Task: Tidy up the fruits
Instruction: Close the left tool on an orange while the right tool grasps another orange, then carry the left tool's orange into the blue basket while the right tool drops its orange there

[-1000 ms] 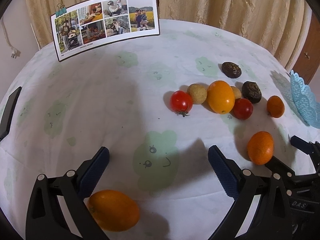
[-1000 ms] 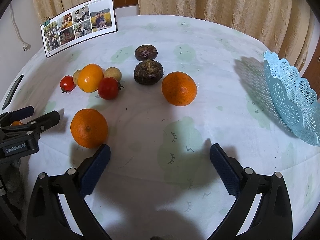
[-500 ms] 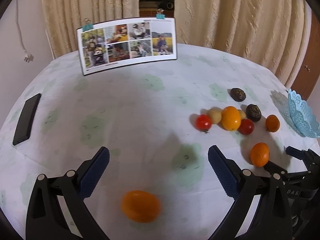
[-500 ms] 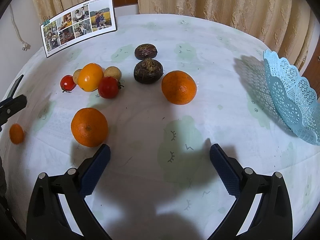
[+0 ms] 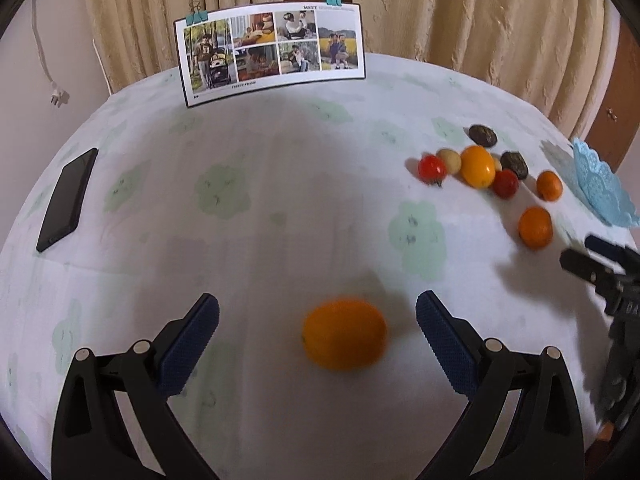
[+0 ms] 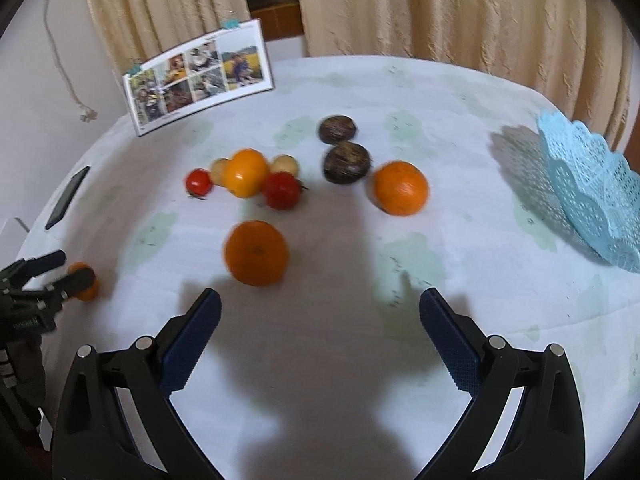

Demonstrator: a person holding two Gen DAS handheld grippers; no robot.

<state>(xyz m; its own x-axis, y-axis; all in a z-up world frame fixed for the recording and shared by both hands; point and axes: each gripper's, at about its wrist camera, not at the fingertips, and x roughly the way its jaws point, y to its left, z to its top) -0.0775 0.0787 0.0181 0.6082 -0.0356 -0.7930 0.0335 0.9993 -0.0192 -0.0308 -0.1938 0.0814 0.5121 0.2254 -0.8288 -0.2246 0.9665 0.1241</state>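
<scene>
My left gripper (image 5: 318,334) is open, with a lone orange fruit (image 5: 344,334) lying on the cloth between its fingers, untouched. My right gripper (image 6: 320,330) is open and empty above bare cloth. Just ahead of it lies an orange (image 6: 256,253). Further back are a second orange (image 6: 401,188), two red tomatoes (image 6: 281,190), a yellow-orange fruit (image 6: 245,173), small tan fruits (image 6: 285,164) and two dark brown fruits (image 6: 346,162). The blue lace basket (image 6: 592,196) stands at the right edge. The fruit cluster (image 5: 477,166) shows in the left wrist view too.
A photo card (image 5: 272,50) stands clipped upright at the table's back. A black phone (image 5: 67,199) lies at the left edge. Curtains hang behind the round table (image 5: 280,184) with its pale cloth. The left gripper shows in the right view (image 6: 44,280).
The left gripper has pulled back and swung, so the lone orange fruit now lies between its fingers. The right gripper has lifted and drawn back a little; both views are blurred by motion.
</scene>
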